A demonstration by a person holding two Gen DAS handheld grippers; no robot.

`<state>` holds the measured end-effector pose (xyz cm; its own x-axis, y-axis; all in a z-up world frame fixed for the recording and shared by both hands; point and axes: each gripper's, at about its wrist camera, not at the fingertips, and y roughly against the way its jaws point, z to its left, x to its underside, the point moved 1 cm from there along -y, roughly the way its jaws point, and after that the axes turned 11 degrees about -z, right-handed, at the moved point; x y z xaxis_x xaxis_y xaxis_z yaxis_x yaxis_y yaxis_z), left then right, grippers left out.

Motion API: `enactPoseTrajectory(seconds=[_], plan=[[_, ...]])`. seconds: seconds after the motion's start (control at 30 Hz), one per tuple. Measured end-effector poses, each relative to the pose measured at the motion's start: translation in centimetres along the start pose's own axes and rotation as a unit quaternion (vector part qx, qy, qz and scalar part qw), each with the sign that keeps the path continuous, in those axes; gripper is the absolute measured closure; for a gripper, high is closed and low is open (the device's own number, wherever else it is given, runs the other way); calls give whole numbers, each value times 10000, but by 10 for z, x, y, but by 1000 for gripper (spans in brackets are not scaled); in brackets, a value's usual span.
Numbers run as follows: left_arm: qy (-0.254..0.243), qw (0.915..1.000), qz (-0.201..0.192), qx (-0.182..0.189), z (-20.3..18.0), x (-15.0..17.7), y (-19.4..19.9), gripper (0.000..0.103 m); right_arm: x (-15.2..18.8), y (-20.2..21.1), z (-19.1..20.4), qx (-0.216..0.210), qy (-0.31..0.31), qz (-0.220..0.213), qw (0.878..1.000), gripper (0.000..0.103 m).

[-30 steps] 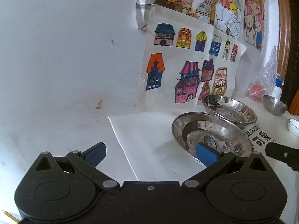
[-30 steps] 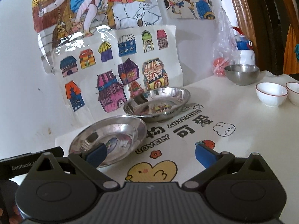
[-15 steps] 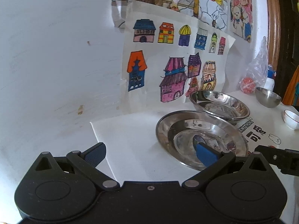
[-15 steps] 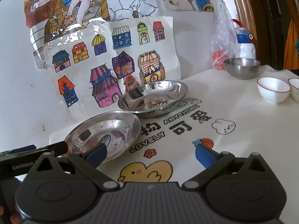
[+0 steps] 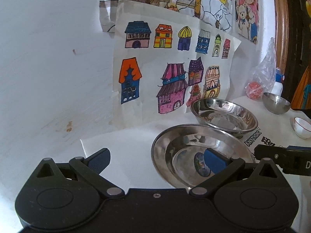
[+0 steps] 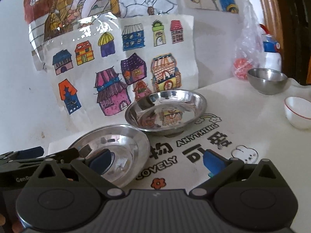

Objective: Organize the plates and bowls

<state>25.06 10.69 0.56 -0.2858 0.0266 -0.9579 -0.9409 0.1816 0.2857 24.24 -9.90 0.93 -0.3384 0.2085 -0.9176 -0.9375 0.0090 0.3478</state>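
Observation:
Two shallow steel plates sit on the white table by the wall. The near plate [image 5: 186, 155] [image 6: 120, 145] lies just ahead of both grippers. The far plate [image 5: 223, 114] [image 6: 167, 108] stands behind it. A small steel bowl [image 5: 276, 103] [image 6: 267, 80] and a white bowl [image 5: 302, 129] [image 6: 298, 111] stand at the right. My left gripper [image 5: 156, 158] is open and empty, its right finger over the near plate's left rim. My right gripper [image 6: 157, 160] is open and empty, its left finger over the same plate's right part.
Children's drawings [image 5: 171, 73] hang on the white wall close behind the plates. A clear bag with a red ball [image 6: 243, 66] and a white bottle [image 6: 271, 52] stand at the back right. The table cloth's printed text [image 6: 194, 145] lies right of the near plate.
Both grippers have come closer to the near plate, the left from its left side and the right from its right side. Both jaws stay open.

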Motion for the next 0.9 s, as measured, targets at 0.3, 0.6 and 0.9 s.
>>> enactPoseTrajectory(seconds=[0.3,0.6,0.9], plan=[[98,9999,104,63,-3,4,-16,1,8,-13,3,-118,15,205,9997,14],[281,9995,142,49,5,4,-18,9,13,-18,7,-204,33,347,9992,47],[298,9993,180,137,1,2,-17,33,14,-17,10,-391,-17,391,9985,71]])
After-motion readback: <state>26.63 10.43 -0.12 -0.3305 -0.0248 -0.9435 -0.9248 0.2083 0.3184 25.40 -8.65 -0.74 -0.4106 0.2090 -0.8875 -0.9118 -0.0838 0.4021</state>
